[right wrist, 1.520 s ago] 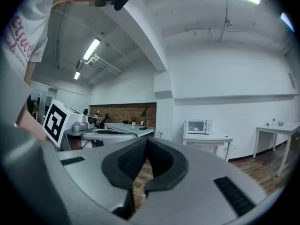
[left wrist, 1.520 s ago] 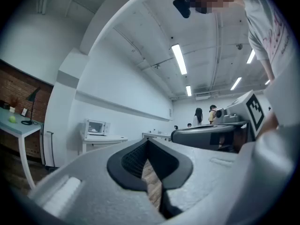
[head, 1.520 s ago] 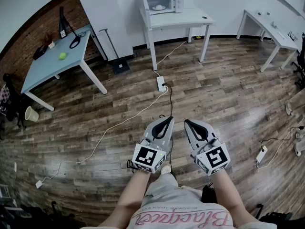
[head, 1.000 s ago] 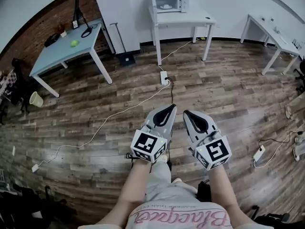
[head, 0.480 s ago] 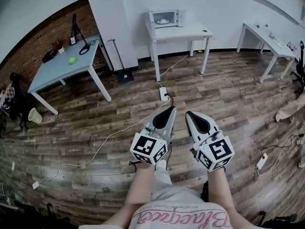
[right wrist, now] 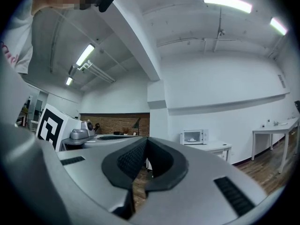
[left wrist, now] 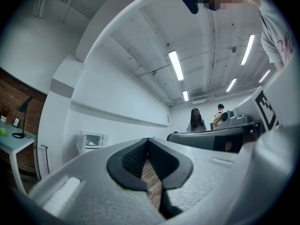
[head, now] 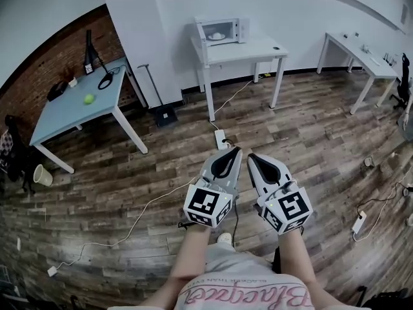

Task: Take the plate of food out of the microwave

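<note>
Walking closer — power strip (head: 221, 139) nearer, microwave (head: 217, 31) ahead

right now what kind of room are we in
Probably an office or lab workspace: a microwave on a white table, a desk lamp on a pale blue table, and a power strip on the wood floor.

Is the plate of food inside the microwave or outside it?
Inside: the plate shows within the microwave on the far white table.
</note>
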`<move>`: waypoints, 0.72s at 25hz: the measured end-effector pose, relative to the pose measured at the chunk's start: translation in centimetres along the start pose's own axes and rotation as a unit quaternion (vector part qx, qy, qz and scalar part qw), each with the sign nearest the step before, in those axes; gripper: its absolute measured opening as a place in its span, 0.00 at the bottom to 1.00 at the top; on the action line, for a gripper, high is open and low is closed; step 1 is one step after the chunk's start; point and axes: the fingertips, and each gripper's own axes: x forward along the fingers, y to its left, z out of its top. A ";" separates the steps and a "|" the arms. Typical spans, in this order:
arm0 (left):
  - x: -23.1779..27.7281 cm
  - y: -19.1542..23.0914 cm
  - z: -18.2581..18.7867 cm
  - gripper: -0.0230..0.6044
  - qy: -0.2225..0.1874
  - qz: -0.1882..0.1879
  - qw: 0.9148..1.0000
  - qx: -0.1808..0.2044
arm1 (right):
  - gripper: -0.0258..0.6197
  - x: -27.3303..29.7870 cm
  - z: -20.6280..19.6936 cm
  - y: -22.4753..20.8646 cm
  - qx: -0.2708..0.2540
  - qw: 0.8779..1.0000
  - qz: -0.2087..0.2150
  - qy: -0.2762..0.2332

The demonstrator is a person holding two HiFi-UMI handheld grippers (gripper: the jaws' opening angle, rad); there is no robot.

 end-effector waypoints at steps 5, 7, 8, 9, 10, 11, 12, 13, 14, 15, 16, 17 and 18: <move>1.3 2.9 -0.3 0.04 -0.006 -0.024 0.999 -0.019 | 0.05 3.1 -0.2 -0.8 0.022 1.000 -0.010 -0.003; 1.9 3.6 -0.6 0.04 -0.003 -0.032 0.999 -0.021 | 0.05 3.9 -0.5 -1.1 0.022 1.000 -0.015 -0.002; 2.1 3.9 -0.7 0.04 -0.001 -0.033 0.999 -0.020 | 0.05 4.2 -0.7 -1.2 0.018 1.000 -0.017 0.001; 2.4 4.3 -0.9 0.04 0.001 -0.033 0.999 -0.020 | 0.05 4.5 -0.9 -1.4 0.013 1.000 -0.018 0.004; 2.7 4.7 -1.1 0.04 0.002 -0.031 0.999 -0.024 | 0.05 4.8 -1.1 -1.5 0.009 1.000 -0.018 0.006; 3.1 5.1 -1.3 0.04 0.004 -0.029 0.999 -0.031 | 0.05 5.1 -1.2 -1.6 0.009 1.000 -0.017 0.006; 3.4 5.4 -1.5 0.04 0.006 -0.028 0.999 -0.040 | 0.05 5.4 -1.3 -1.8 0.010 1.000 -0.015 0.002; 3.8 5.8 -1.7 0.04 0.008 -0.028 0.998 -0.049 | 0.05 5.7 -1.2 -2.1 0.012 1.000 -0.012 -0.004; 4.2 6.1 -1.9 0.04 0.009 -0.027 0.998 -0.055 | 0.05 6.0 -1.2 -2.4 0.010 1.000 -0.012 -0.008; 4.6 6.3 -2.0 0.04 0.010 -0.026 0.998 -0.058 | 0.05 6.3 -1.2 -2.7 0.007 1.000 -0.013 -0.010; 5.0 6.5 -2.2 0.04 0.013 -0.026 0.998 -0.059 | 0.05 6.6 -1.2 -3.1 0.002 1.000 -0.016 -0.009; 5.4 6.7 -2.3 0.04 0.015 -0.027 0.998 -0.060 | 0.05 6.9 -1.3 -3.4 -0.002 1.000 -0.019 -0.006; 5.7 6.9 -2.4 0.04 0.018 -0.029 0.998 -0.061 | 0.05 7.3 -1.4 -3.8 -0.002 1.000 -0.021 -0.002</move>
